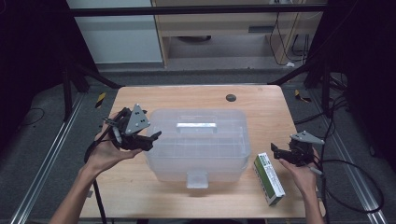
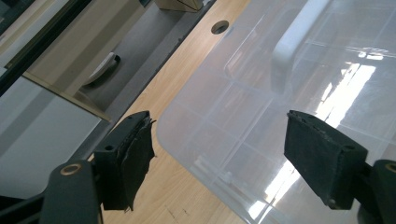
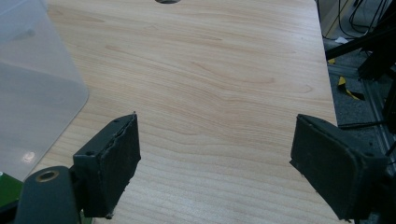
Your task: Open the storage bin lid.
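Sitting mid-table, the clear plastic storage box [image 1: 198, 144] has its lid on and its front latch [image 1: 196, 179] down. At the box's left edge hovers the left gripper [image 1: 152, 136], jaws apart; right of the box, the right gripper [image 1: 274, 150] hangs with jaws apart above the green carton [image 1: 269, 178]. Opening the lid probably goes best with one gripper steadying the box while the other lifts the latch squarely.

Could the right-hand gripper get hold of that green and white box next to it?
Probably yes. The green and white box lies flat on the table right beside the right gripper, whose jaws stand open and hold nothing. The clear plastic bin sits apart to the box's left, leaving the way free.
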Available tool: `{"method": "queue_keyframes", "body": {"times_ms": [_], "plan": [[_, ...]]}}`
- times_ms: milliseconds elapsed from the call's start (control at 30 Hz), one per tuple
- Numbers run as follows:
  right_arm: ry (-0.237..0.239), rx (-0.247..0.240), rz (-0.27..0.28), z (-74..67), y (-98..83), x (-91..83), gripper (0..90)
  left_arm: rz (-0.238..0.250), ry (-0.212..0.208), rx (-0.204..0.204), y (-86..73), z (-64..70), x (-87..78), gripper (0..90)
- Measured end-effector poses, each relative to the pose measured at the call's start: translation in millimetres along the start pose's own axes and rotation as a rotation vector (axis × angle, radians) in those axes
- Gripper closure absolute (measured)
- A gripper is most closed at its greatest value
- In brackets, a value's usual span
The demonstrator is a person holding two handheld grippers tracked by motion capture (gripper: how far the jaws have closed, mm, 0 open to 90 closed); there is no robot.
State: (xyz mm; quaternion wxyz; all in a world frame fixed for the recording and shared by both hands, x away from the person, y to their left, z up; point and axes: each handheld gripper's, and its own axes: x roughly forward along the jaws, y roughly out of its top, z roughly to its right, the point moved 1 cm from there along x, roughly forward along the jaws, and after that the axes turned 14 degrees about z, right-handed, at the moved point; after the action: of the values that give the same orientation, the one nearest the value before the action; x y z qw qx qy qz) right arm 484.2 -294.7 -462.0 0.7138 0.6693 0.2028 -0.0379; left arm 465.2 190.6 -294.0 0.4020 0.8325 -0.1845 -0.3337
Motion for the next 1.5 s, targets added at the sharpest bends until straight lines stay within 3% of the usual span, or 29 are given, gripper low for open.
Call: {"method": "queue_keyframes", "body": {"times_ms": [333,567,733,767,1333,1500], "plan": [[0.004,-0.004,-0.008,-0.8,-1.2,1.5,15.9,-0.046,-0.025,0.086,11.6,9.4,10.3,23.8],[0.005,-0.001,-0.01,-1.0,-1.4,1.8,16.0,-0.054,-0.036,0.122,17.7,14.1,15.4,24.7],[0.007,0.0,-0.011,-1.1,-1.5,2.1,16.0,-0.065,-0.04,0.163,24.6,17.6,20.1,25.2],[0.007,0.0,-0.01,-1.1,-1.5,2.0,16.0,-0.075,-0.043,0.187,27.5,19.2,22.0,25.3],[0.02,-0.006,-0.01,-1.1,-2.0,3.0,16.8,-0.093,-0.069,0.279,41.4,32.1,37.7,29.4],[0.022,-0.006,-0.01,-1.3,-2.0,3.0,17.2,-0.117,-0.07,0.304,46.0,36.5,40.7,31.8]]}}
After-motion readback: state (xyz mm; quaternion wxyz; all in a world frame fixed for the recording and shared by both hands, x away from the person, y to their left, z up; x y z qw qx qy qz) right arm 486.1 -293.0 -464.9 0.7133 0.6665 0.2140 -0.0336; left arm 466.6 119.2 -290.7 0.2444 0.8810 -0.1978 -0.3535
